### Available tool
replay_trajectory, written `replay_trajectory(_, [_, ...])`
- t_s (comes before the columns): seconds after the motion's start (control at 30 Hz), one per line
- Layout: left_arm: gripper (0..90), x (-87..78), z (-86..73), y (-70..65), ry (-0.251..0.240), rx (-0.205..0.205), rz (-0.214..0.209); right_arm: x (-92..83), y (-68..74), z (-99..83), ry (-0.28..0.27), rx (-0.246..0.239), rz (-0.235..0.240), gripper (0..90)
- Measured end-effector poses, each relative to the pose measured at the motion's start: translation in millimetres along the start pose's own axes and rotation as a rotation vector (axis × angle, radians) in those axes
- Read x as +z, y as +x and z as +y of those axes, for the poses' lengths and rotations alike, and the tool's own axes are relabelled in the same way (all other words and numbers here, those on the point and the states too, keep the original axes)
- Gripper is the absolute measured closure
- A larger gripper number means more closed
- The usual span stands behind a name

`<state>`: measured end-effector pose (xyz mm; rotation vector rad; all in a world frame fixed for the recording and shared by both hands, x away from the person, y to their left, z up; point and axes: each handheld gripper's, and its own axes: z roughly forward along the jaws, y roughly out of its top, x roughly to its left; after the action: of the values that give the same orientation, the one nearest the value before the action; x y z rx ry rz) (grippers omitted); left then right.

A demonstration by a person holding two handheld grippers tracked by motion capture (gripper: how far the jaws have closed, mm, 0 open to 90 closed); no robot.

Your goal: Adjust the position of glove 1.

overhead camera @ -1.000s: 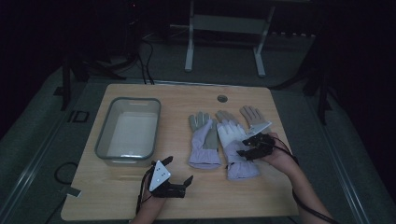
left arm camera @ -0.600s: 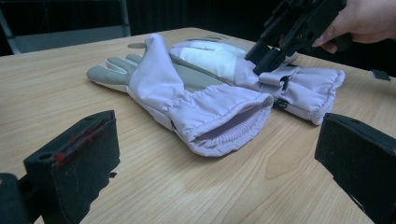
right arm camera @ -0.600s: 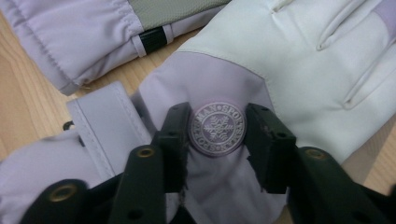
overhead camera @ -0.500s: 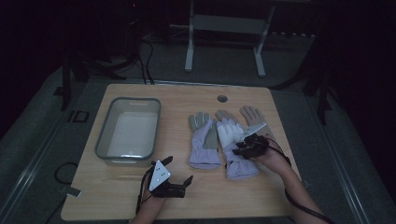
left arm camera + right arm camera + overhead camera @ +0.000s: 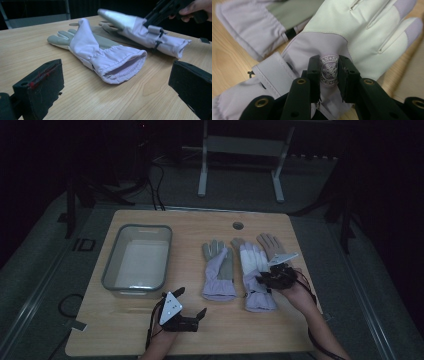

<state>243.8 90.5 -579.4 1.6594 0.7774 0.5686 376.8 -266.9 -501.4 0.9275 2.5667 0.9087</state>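
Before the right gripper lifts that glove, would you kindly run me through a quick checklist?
1. Right gripper jaws on the right glove, just been closing, pinching fabric at its round badge: ok.
2. Grip firm enough to lift: cannot tell.
3. Left glove lying apart from it: ok.
4. Left gripper open and clear of both gloves: ok.
5. Clear bin empty: ok.

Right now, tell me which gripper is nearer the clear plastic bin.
Left. The left gripper sits on the wooden table just in front of the clear plastic bin, fingers open. The right gripper is farther away, pinching the far lilac glove.
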Motion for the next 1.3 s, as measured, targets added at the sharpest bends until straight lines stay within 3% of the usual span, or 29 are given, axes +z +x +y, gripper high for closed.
replay_trajectory(0.17, [0.1,-0.1,0.0,0.0,0.0,-0.001,0.001,-20.4,5.1,7.5,-0.037,0.03,-0.023,74.8])
replay_trajectory(0.53, [0.1,0.1,0.1,0.1,0.002,0.0,0.001,-57.8,16.1,50.4,-0.131,0.008,-0.034,75.4])
replay_trajectory(0.67, [0.1,-0.1,0.0,0.2,-0.001,-0.001,0.0,-59.3,23.4,68.4,-0.133,-0.011,-0.029,75.5])
replay_trajectory(0.77, [0.1,-0.1,-0.1,0.7,-0.002,-0.004,-0.003,-54.3,32.6,83.2,-0.133,-0.043,-0.023,75.6])
replay_trajectory(1.0, [0.1,-0.4,-0.2,0.5,-0.006,0.0,-0.005,-32.2,53.5,109.3,-0.124,-0.05,-0.009,75.7])
replay_trajectory(1.3, [0.1,-0.7,-0.3,1.1,-0.01,-0.001,-0.009,21.8,67.7,122.4,-0.01,-0.028,-0.017,75.9])
